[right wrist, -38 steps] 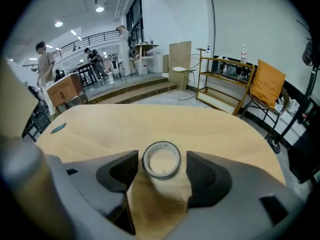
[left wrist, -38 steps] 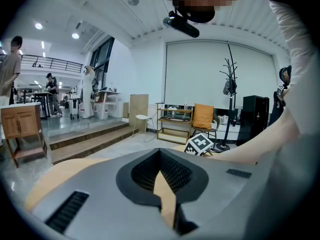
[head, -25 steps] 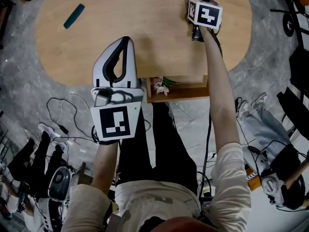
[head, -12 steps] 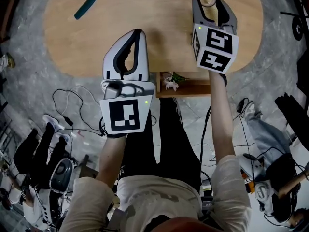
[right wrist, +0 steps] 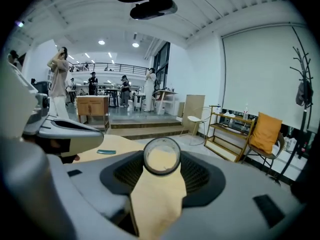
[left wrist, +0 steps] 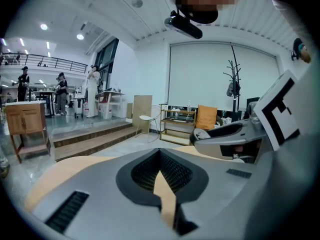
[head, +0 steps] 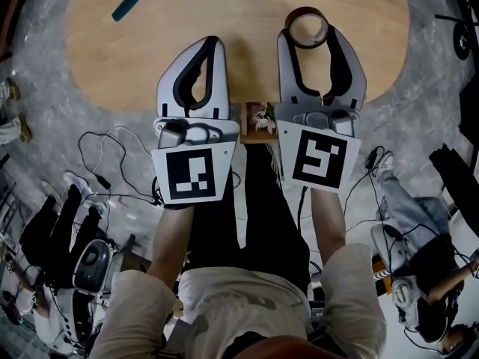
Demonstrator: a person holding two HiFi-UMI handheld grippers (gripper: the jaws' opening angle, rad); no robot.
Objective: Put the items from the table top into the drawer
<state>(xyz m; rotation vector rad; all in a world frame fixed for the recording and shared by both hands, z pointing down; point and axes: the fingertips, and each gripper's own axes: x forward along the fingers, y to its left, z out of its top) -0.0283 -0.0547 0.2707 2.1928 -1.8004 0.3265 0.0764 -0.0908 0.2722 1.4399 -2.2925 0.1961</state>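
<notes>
The right gripper [head: 307, 30] has its jaws set wide and gripping a brown ring [head: 289, 22], one jaw tip on each side of it. From above the ring shows as a full circle, and the wood of the counter [head: 247, 21] is seen through its hole. The right gripper view shows the same grip, with the ring sitting right at the jaw tips. The ring is held over the right half of the counter, beyond the near edge.

The left gripper [head: 212, 45] has its jaws closed, tips together, with nothing between them. It hangs over the counter's near edge, beside the right gripper but apart from it, both pointing away from the person.

The drawer [head: 258, 137] is open under the counter's near edge and shows in the gap between the two gripper bodies. A pink-and-white flower [head: 263, 116] with green leaves lies in it.

A teal bar [head: 129, 1] lies flat on the counter at its far left, well apart from both grippers. In the right gripper view it shows low on the left, past the left gripper's body.

The person is at the near edge in dark trousers [head: 262, 223]. Cables [head: 112, 163] trail over the grey floor [head: 45, 118] on the left.
</notes>
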